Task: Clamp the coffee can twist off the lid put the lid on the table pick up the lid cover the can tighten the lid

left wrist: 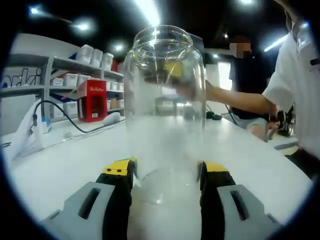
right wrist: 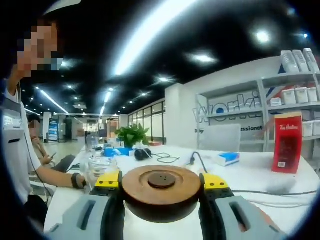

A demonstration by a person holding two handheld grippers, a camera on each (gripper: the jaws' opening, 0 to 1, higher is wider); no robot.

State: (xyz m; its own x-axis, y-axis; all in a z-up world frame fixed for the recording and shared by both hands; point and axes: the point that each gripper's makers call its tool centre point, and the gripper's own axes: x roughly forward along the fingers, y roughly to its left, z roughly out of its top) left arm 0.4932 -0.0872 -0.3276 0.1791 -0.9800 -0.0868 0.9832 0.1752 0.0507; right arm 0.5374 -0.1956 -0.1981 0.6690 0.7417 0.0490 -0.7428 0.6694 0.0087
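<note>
A clear glass can (left wrist: 164, 105) stands upright on the white table (left wrist: 60, 165) with its mouth open and no lid on it. My left gripper (left wrist: 166, 175) is shut on the can's lower part, a yellow-tipped jaw on each side. In the right gripper view a round brown wooden lid (right wrist: 161, 192) with a small knob on top sits level between the jaws of my right gripper (right wrist: 161, 186), which is shut on it and holds it above the white table (right wrist: 260, 175).
A red box (left wrist: 92, 100) (right wrist: 286, 142) stands near shelving with white bins (left wrist: 95, 55). A black cable (left wrist: 65, 120) runs across the table. A person in white (left wrist: 300, 80) stands at the right; another person's arm (left wrist: 235, 100) rests on the table behind the can. A glass jar (right wrist: 99, 167) and a plant (right wrist: 131, 135) sit further off.
</note>
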